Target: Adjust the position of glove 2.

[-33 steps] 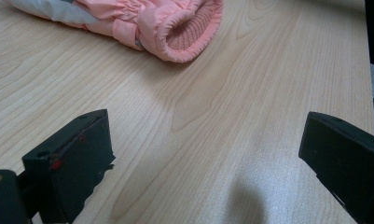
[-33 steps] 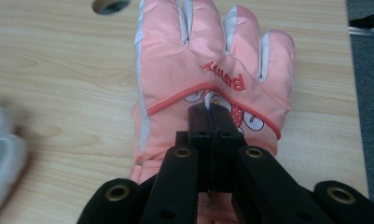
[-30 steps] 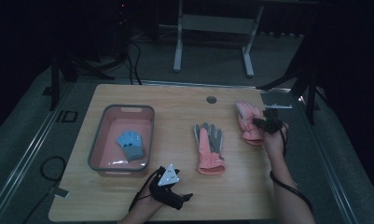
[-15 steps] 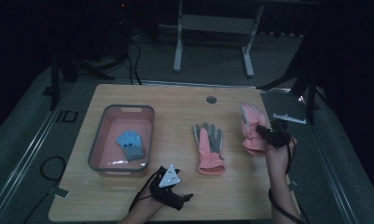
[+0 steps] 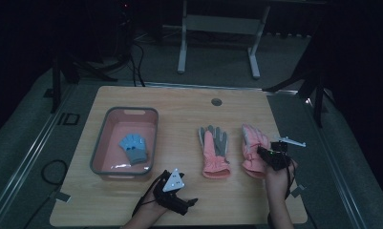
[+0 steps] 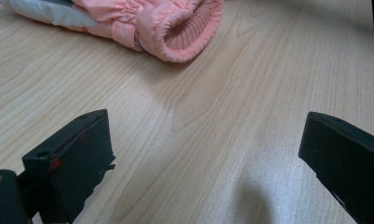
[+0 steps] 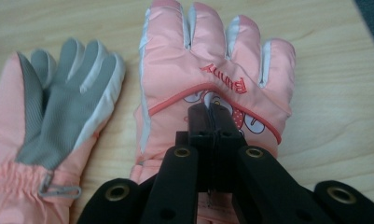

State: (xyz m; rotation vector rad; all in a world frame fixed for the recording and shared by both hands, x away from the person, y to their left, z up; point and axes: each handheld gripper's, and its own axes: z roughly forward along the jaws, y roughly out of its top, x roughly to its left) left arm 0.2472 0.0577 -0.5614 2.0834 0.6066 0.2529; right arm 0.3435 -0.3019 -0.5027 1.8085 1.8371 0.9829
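Looking down on a light wooden table (image 5: 179, 100), with a grey-rimmed pink tray (image 5: 124, 110) on its left part. Lying inside the tray, a small blue glove (image 5: 133, 148).

Laid flat to the right of the tray and well apart from it, a grey-palmed pink glove (image 5: 213, 148), palm up, fingers pointing away from the person. Farther right of the tray again, just beside that glove and not touching it, a printed pink glove (image 5: 252, 143), back up, with a cartoon picture and red lettering.

Clamped on the back of the printed pink glove, right at the cartoon picture: the right gripper (image 5: 260, 151), jaws shut tight together and pinching the fabric, held in a hand coming up from the near edge.

Resting on the table just past the tray's near right corner: the left gripper (image 5: 188, 206), with a grey three-cornered plate on top. Jaws spread wide with bare wood between them, aimed toward the knitted cuff of the grey-palmed pink glove.
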